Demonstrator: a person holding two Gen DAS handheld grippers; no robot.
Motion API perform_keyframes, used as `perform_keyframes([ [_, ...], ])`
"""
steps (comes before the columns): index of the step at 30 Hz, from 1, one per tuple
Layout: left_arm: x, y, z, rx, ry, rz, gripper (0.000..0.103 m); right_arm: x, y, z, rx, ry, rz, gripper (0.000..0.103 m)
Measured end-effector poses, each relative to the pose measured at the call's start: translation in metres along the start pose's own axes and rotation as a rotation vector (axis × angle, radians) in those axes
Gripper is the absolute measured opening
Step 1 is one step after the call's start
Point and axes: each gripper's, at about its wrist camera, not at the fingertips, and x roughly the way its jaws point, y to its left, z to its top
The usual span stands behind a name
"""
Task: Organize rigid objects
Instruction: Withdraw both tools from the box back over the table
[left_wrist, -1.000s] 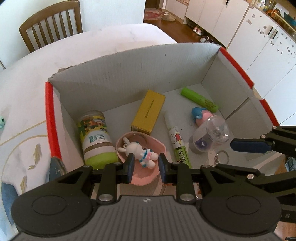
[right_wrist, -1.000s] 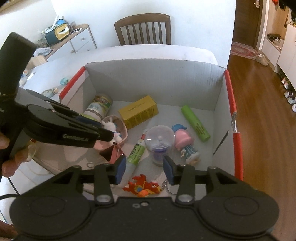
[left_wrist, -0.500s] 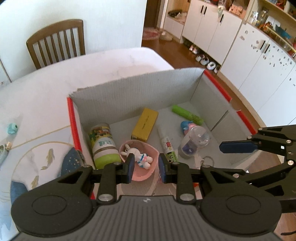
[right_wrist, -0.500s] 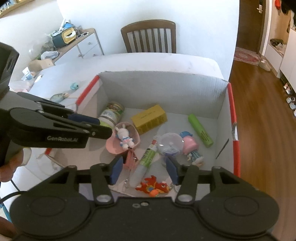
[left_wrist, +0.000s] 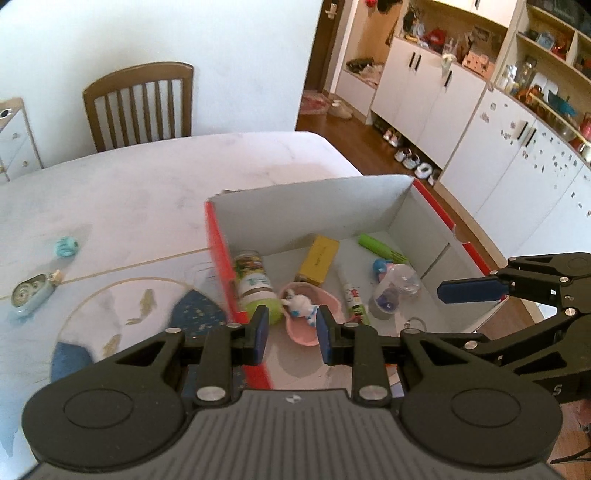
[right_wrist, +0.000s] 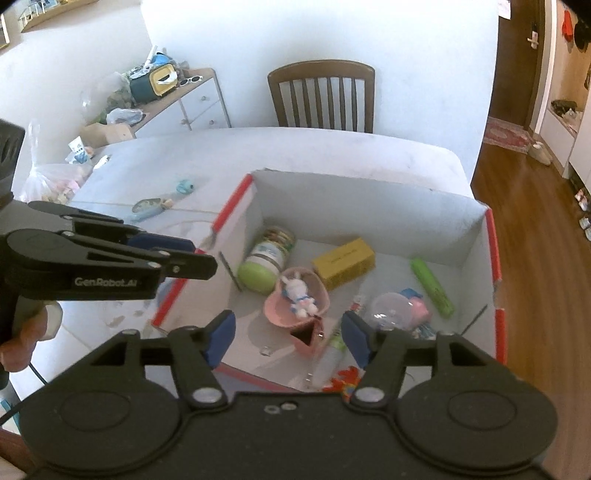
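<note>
A cardboard box (right_wrist: 354, 210) with red rims sits on the white worktop (left_wrist: 155, 192), toward its right edge. Inside lie a jar (right_wrist: 267, 258) with a green lid at the left wall, a pink dish (right_wrist: 317, 295) holding a white bunny (right_wrist: 297, 291), a yellow pack (right_wrist: 343, 262) farther back, a green marker (right_wrist: 432, 288) at the right, a clear dome (right_wrist: 391, 310) beside a pink-and-blue figure (right_wrist: 419, 306), a glue stick (left_wrist: 351, 295) and a red-orange toy (right_wrist: 345, 380) at the near wall.

The left tool (left_wrist: 290, 334) hangs above the box's near left corner, its pads (left_wrist: 260, 332) narrowly apart with nothing between them, as closed as it goes. The right tool (right_wrist: 288, 336) hangs above the box's near side; its jaws have just been opening and stand wide, empty.

On the worktop left of the box lie a teal toy (left_wrist: 66, 246) and a pale blue oval thing (left_wrist: 31, 295), well apart from the box. A wooden chair (right_wrist: 321, 96) stands at the far side.
</note>
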Motion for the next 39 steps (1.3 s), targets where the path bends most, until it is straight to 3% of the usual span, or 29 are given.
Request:
perform_keyframes([
  [6,-0.028,0.035,-0.011,-0.032,-0.043,0.032,0.027,0.004,0.033,0.008,-0.013,-0.010,-0.010,0.072],
  [9,-0.040,0.056,-0.016,-0.036,-0.057,0.043,0.039,0.009,0.053,0.013,-0.018,-0.013,-0.011,0.074],
  [11,-0.049,0.070,-0.020,-0.034,-0.076,0.052,0.056,0.013,0.067,0.016,-0.021,-0.016,-0.015,0.075],
  [21,-0.077,0.134,-0.033,-0.024,-0.105,0.063,0.057,0.035,0.128,0.034,-0.030,-0.031,-0.013,0.083],
  [25,-0.081,0.160,-0.036,-0.033,-0.121,0.076,0.075,0.045,0.148,0.041,-0.033,-0.035,-0.017,0.087],
  [30,-0.076,0.190,-0.039,-0.034,-0.128,0.100,0.075,0.061,0.168,0.052,-0.033,-0.040,-0.024,0.093],
  [34,-0.069,0.210,-0.042,-0.038,-0.129,0.124,0.084,0.077,0.178,0.062,-0.028,-0.035,-0.032,0.097],
  [39,-0.053,0.232,-0.044,-0.052,-0.116,0.124,0.085,0.100,0.187,0.080,-0.028,-0.024,-0.039,0.099],
])
